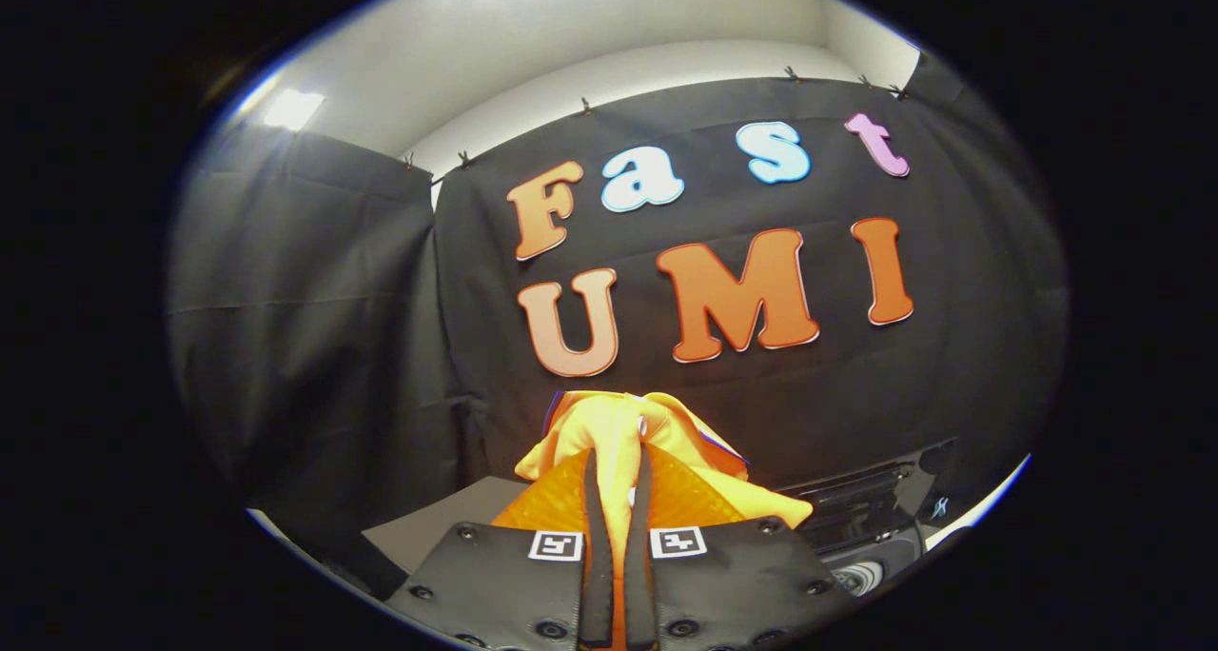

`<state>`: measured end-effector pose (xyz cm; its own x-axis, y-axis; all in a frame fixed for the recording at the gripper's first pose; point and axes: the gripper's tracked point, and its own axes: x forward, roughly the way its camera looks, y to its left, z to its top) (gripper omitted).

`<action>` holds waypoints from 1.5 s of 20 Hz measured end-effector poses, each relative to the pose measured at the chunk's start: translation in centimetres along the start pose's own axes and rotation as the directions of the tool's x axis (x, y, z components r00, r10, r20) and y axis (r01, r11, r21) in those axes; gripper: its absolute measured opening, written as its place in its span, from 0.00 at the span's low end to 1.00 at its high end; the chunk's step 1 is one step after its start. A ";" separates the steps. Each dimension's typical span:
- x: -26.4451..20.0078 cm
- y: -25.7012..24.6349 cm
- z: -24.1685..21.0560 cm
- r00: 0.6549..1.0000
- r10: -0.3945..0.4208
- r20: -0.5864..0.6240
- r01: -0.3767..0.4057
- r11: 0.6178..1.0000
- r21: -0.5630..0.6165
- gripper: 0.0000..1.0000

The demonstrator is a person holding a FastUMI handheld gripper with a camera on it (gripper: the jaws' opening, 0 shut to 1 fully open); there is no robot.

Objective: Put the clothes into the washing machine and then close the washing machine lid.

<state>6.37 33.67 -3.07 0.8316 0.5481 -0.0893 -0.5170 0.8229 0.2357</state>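
A yellow-orange piece of clothing (623, 437) is pinched between my two fingers and bunches up just past their tips, with folds hanging to either side. My gripper (617, 461) is shut on it, the black pads (596, 537) nearly together with a thin strip of cloth between them. The gripper is lifted and faces the black cloth wall. Below and to the right of the fingers I see the dark top of the washing machine (861, 513), with its control panel and a bit of white body. Its lid and opening are hidden from me.
Black cloth walls (314, 327) stand ahead and to the left, close behind the machine. A grey flat surface (447, 527) lies low on the left of the fingers. White ceiling and lights are above.
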 end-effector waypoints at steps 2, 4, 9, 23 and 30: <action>-0.8 -3.5 0.9 0.999 -0.034 0.014 0.034 0.999 -0.001 0.12; -1.3 -6.9 1.1 0.998 -0.065 0.014 0.065 0.998 -0.004 0.12; -2.3 -15.1 0.2 0.991 -0.134 0.000 0.134 0.991 -0.013 0.12; -2.9 -27.7 -12.3 0.970 -0.144 -0.197 0.157 0.986 0.055 0.12; -1.8 -29.5 -23.4 0.915 -0.179 -0.362 0.201 0.979 0.022 0.12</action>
<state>15.41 11.95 -32.50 0.7801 0.4081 -0.4743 -0.3350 0.9126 0.2342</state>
